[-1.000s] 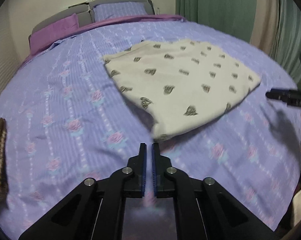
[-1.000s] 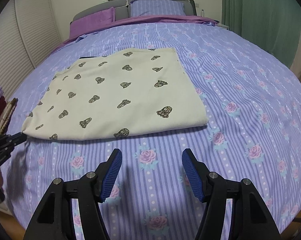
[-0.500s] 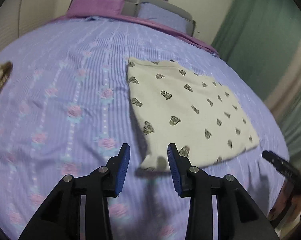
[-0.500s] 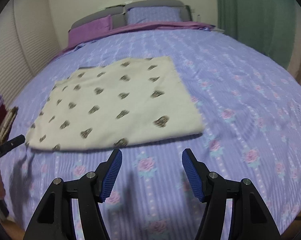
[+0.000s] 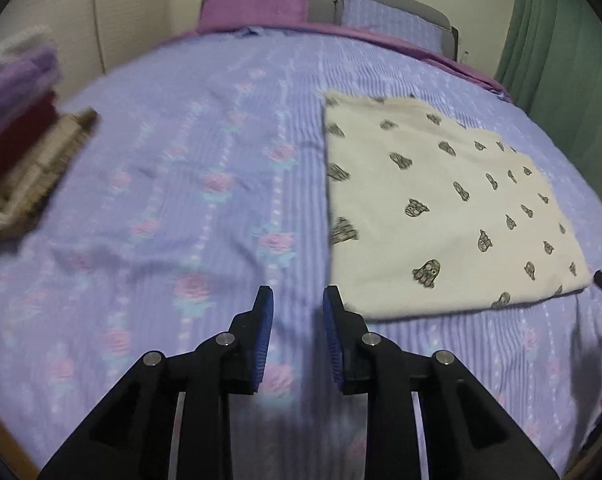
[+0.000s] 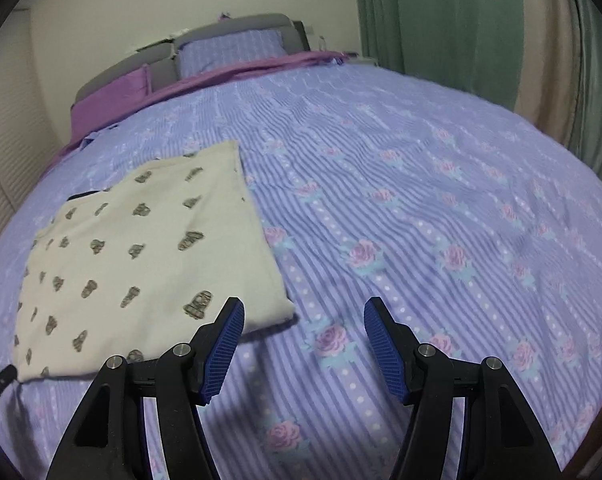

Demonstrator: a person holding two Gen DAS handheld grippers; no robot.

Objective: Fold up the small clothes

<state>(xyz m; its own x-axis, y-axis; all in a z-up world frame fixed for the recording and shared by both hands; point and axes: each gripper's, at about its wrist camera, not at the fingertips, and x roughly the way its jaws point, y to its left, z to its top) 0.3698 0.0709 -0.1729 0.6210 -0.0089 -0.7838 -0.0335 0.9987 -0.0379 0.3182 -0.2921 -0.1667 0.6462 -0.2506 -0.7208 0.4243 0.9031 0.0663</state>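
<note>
Looking across the bed: we go from the left side to the right.
Far left: a stack of folded clothes (image 5: 17, 92) sits on a woven basket (image 5: 33, 176) at the edge of the bedspread (image 5: 205, 152), blurred, so we cannot name the pieces.
Left gripper (image 5: 297, 296): we have its jaws a narrow way apart and they have just been closing a little; nothing lies between them, only bedspread below. It hangs just off the near left corner of the cloth, not touching it.
Cloth (image 5: 441, 208): a cream piece with small dark printed figures, lying flat and roughly square in the middle of the bed, already doubled by our reading of its thick near edge.
Handling: we judge it light, soft and limp; it will sag and slide on the bedspread, so no force is needed, only a pinch through all layers.
Where to hold: we would take the two near corners, one per gripper, close to the edge.
Right gripper (image 6: 303, 312): we hold it about half open, empty, with its left finger (image 6: 225, 344) over the cloth's near right corner and the gap over bare bedspread.
</note>
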